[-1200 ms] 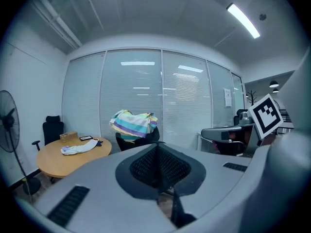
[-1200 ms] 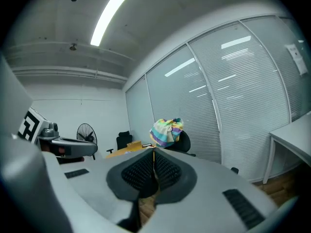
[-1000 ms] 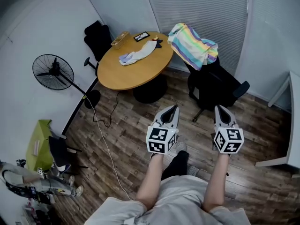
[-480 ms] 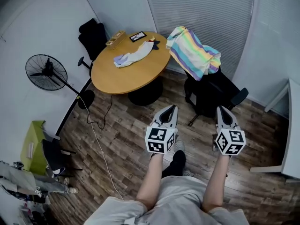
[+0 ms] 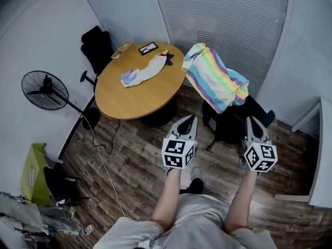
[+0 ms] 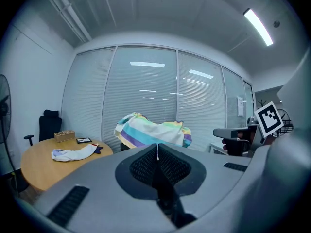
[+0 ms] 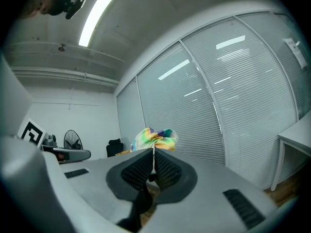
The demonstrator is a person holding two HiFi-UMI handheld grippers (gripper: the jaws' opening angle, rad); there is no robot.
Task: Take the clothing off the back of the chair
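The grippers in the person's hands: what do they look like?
The left gripper and right gripper match: pale grey shells tapering to a point, black ribbed pads inside. Each carries a white cube with black square markers. No cables show. The forearms are unsleeved; the clothing is light grey.

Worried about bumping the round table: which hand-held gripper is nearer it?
Left. The left hand-held gripper is off the near right side of the round table; the right hand-held gripper is farther right, by the clothing-draped chair.
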